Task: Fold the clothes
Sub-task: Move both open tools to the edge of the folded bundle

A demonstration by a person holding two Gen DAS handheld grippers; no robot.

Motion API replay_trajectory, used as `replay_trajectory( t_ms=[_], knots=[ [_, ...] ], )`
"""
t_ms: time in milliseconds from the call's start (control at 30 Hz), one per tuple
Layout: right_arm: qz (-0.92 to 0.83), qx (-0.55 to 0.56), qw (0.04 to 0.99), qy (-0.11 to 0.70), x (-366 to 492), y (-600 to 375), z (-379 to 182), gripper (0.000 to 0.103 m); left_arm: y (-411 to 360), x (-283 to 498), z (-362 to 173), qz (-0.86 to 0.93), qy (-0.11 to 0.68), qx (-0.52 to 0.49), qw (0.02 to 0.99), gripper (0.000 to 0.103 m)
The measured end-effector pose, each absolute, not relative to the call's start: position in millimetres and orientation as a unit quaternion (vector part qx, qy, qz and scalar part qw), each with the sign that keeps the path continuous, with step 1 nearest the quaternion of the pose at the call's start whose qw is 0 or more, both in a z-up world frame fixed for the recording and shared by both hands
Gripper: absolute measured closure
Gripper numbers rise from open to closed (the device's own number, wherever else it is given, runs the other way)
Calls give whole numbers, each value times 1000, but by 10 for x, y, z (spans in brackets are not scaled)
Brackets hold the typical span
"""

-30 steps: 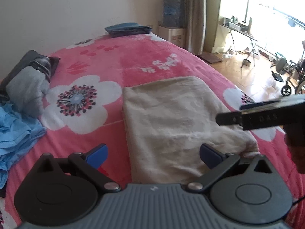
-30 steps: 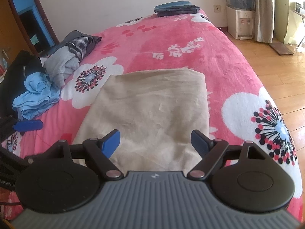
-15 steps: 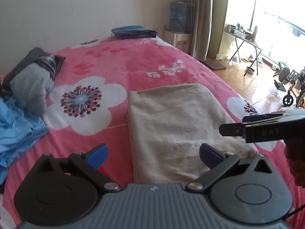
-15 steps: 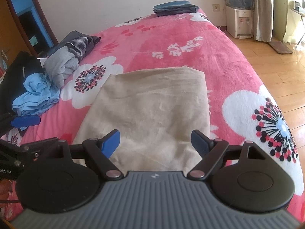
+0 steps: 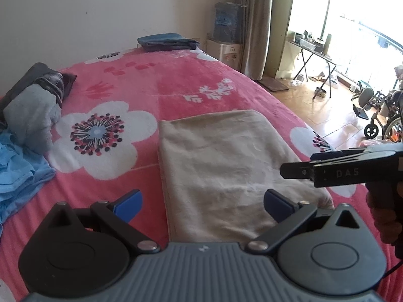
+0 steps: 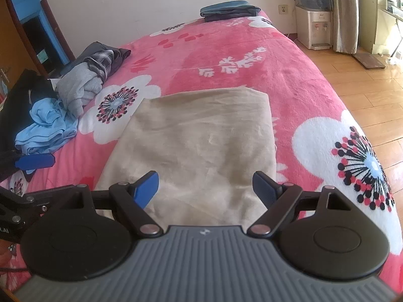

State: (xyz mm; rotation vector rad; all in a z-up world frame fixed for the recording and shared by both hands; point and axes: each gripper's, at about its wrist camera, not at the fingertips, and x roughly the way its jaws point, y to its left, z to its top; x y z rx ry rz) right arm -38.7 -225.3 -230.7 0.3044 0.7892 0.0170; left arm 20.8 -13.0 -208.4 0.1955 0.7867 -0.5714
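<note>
A beige garment lies folded into a flat rectangle on the pink flowered bed. My left gripper hovers open above its near left edge, nothing between the blue pads. My right gripper is open too, held over the garment's near end and empty. The right gripper's body shows edge-on at the right of the left wrist view. In the right wrist view, one blue finger of the left gripper pokes in at the far left.
A heap of unfolded clothes sits at the bed's left: a light blue piece, a grey one, a plaid one. A folded dark blue stack rests at the far end. Wooden floor, water dispenser, wheelchair lie right.
Both grippers have lifted and drawn back slightly from the beige garment; the view has tilted up toward the far wall. The garment has not moved. Both stay open.
</note>
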Motion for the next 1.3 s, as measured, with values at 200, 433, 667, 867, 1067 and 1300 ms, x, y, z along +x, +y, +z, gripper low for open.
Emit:
replay_trajectory(
  t_ms=[200,433,667,867,1067,1300],
  knots=[
    [7,145,913,382,-393,-2251,-2306,21,-104,255,-2098,-272,383,76,879,0],
    [5,140,914,380,-396,-2245,-2313,21,-140,330,-2152,-255,397,81,878,0],
    [-14,99,919,380,-368,-2169,-2323,21,-284,577,-2384,-183,442,140,867,0],
    [4,33,932,360,-450,-2036,-2313,33,-331,645,-2551,-172,471,145,853,0],
    [-1,30,917,398,-454,-2147,-2516,46,-336,640,-2630,-164,485,142,847,0],
    [-3,84,926,367,-382,-2313,-2328,83,-361,640,-2645,-157,485,146,848,0]
  ],
)
